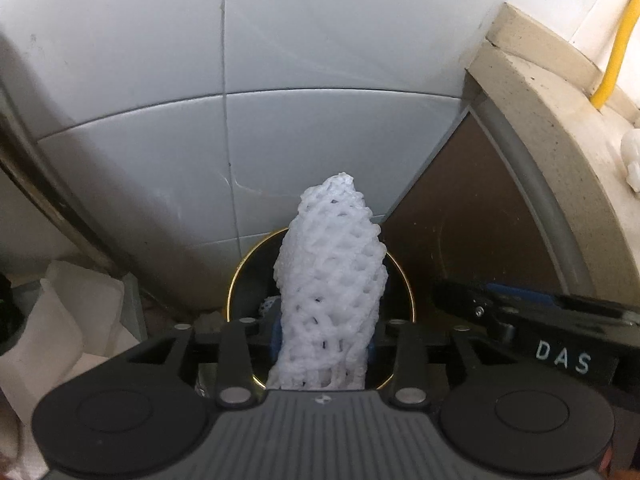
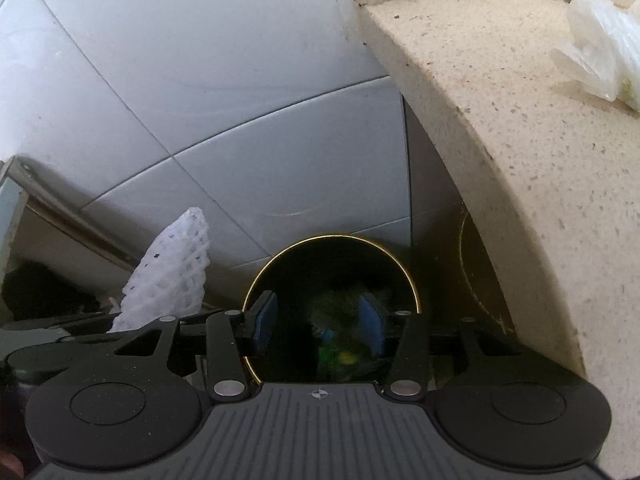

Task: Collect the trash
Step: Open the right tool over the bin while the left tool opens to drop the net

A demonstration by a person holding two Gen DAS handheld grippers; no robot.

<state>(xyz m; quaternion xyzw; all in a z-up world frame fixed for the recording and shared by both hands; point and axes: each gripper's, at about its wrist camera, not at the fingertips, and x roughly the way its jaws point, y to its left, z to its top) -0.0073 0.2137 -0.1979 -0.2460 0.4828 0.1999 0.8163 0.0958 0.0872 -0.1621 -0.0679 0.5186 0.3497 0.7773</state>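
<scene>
White foam netting sleeve (image 1: 330, 280) was held between the pads of the left gripper (image 1: 324, 340), directly above a gold-rimmed dark round bin (image 2: 408, 280) just ahead. If released off-centre, the sleeve could be caught on the rim. Only the right view showed the right gripper (image 2: 318, 322) open and empty, with coloured trash (image 2: 340, 340) inside.

A home kitchen corner: pale glossy floor tiles (image 1: 160, 80), a speckled stone table (image 2: 500, 100) over a brown cabinet door (image 1: 460, 208), and a gold-rimmed black trash bin (image 2: 400, 264) beside it.
</scene>
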